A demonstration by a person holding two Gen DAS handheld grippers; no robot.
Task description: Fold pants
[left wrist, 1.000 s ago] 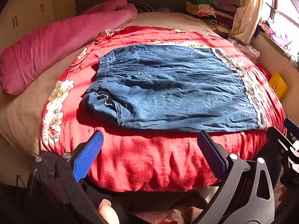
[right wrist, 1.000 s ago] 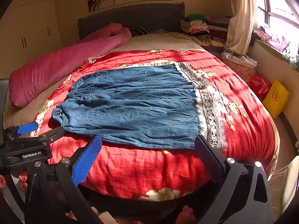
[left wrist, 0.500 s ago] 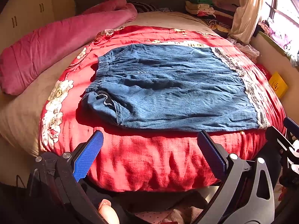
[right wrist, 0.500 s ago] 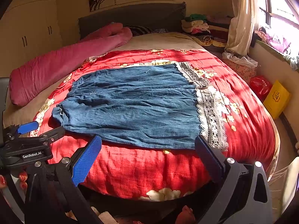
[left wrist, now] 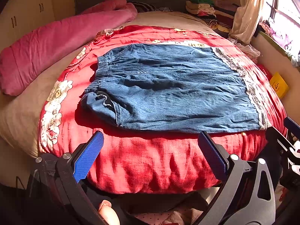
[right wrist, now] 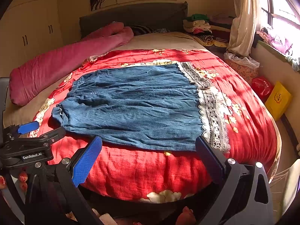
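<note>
The blue denim pants with a white lace hem (left wrist: 174,90) lie spread flat on the red floral quilt (left wrist: 150,161) that covers the foot of the bed, waistband toward the left and lace toward the right. Their near-left waist corner is bunched and turned over on itself, so the seam there is hard to read. Both grippers hang off the near edge of the bed, below the quilt's drop, touching nothing. The left gripper (left wrist: 150,150) has its blue-padded jaws spread wide and empty; the right gripper (right wrist: 148,150) is likewise wide apart and empty. In the right wrist view, the lower frames of both tools are cut off at the bottom.

A long rolled pink blanket (right wrist: 61,63) lies well apart on the left, and stacked folded clothes (right wrist: 198,26) sit far back by the headboard. A bare strip of red quilt runs all around the pants.
</note>
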